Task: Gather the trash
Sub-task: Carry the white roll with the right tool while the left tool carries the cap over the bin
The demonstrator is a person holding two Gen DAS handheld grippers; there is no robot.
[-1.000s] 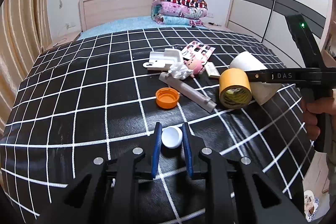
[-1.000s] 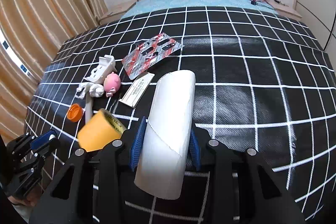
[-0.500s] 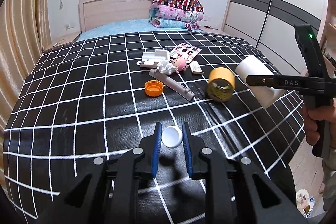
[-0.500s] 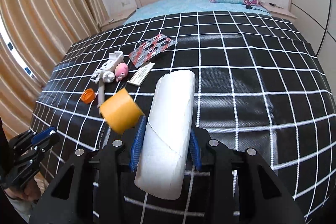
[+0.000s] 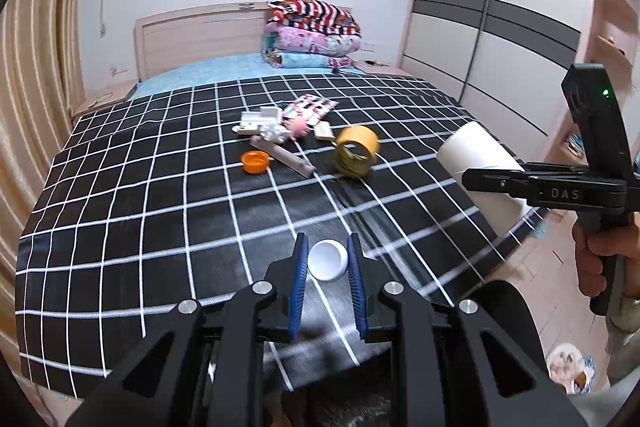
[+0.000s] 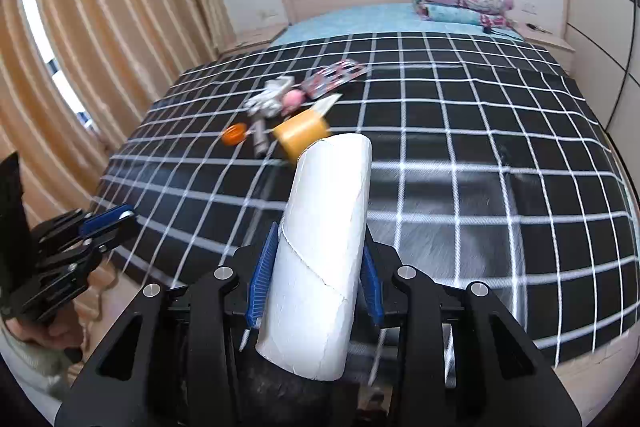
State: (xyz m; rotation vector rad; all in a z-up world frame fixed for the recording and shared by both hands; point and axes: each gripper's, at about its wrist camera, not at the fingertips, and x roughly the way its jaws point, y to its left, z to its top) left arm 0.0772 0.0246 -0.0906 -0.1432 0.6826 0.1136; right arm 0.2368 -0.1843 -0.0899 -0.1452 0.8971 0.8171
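My left gripper (image 5: 327,261) is shut on a small white cap (image 5: 327,261) and holds it above the near edge of the black checked bed cover (image 5: 160,211). My right gripper (image 6: 318,267) is shut on a white cardboard tube (image 6: 324,247), which also shows in the left wrist view (image 5: 476,163). On the cover lie a yellow tape roll (image 5: 356,151), an orange cap (image 5: 255,162), a grey stick (image 5: 286,157), a pink toy (image 5: 298,125), crumpled white paper (image 5: 274,133), a white plastic piece (image 5: 256,117) and a blister pack (image 5: 310,106).
Folded blankets (image 5: 314,35) are stacked by the headboard. A wardrobe (image 5: 500,27) stands to the right and curtains (image 6: 100,39) hang to the left. A dark bin rim (image 5: 500,303) shows below the bed's near right corner.
Both grippers have drawn back from the bed and risen, each keeping its load. The pile of items now lies farther away.
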